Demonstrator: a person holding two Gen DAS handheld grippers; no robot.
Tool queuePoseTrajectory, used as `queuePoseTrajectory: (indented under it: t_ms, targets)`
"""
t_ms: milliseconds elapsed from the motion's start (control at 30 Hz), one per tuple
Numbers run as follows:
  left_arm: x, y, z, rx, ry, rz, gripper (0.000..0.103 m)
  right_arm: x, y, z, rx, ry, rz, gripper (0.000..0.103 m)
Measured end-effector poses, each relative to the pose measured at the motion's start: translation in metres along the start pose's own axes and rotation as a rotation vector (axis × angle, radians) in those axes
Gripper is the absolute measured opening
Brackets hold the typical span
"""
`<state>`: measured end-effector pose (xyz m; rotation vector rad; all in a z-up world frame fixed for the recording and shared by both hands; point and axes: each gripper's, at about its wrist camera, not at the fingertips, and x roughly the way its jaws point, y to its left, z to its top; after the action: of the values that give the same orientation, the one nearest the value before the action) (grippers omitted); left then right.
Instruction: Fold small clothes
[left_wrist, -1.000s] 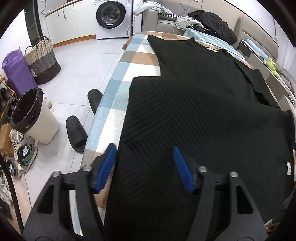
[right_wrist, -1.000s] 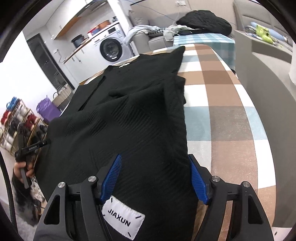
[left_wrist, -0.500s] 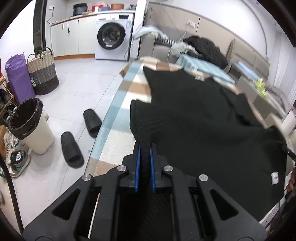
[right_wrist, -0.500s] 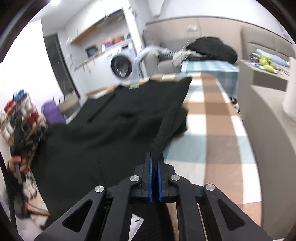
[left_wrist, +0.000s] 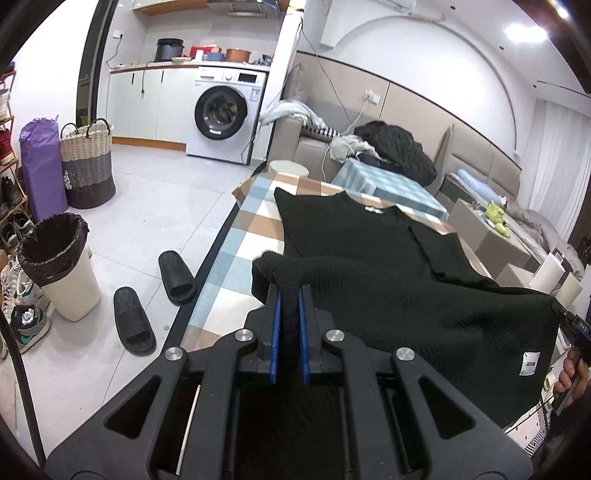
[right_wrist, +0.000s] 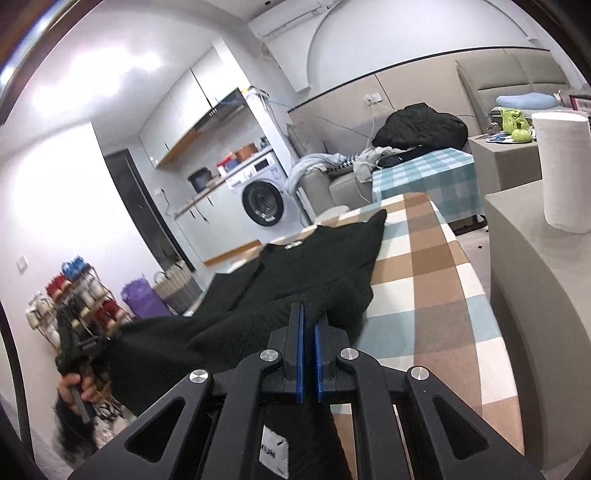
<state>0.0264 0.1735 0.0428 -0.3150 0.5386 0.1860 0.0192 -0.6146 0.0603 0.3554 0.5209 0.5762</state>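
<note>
Left gripper (left_wrist: 289, 295) clenched on one hem corner of the black sweater (left_wrist: 388, 258); right gripper (right_wrist: 308, 321) clenched on the other. Hem raised; collar end lies on the checked tablecloth (right_wrist: 424, 258). Beyond: washing machine (left_wrist: 221, 114), sofa (left_wrist: 306, 144), slippers (left_wrist: 133, 321). Hands mostly cut off at frame edges.

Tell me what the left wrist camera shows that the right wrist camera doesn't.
Only the left wrist view shows the two black slippers and the lined trash bin on the floor. Only the right wrist view shows the paper towel roll on the grey ledge. Both show the black sweater on the checkered table, pinched by the left gripper and the right gripper, plus the washing machine.
</note>
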Motion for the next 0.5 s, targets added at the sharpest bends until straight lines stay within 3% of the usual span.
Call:
queuePoseTrajectory:
  t_ms: [233,367,500]
  targets:
    - [-0.038,0.010,0.002,-0.052,-0.053,-0.019,0.006,-0.024,0.002,0.002,0.060,-0.051,0.088,0.004]
    - [-0.031,0.010,0.017,-0.056,-0.053,-0.025,0.006,-0.013,0.003,0.013,0.080,-0.047,0.058,0.004]
    - [0.001,0.009,0.034,-0.060,-0.032,-0.026,0.006,0.017,-0.002,0.030,0.107,-0.009,-0.023,0.004]
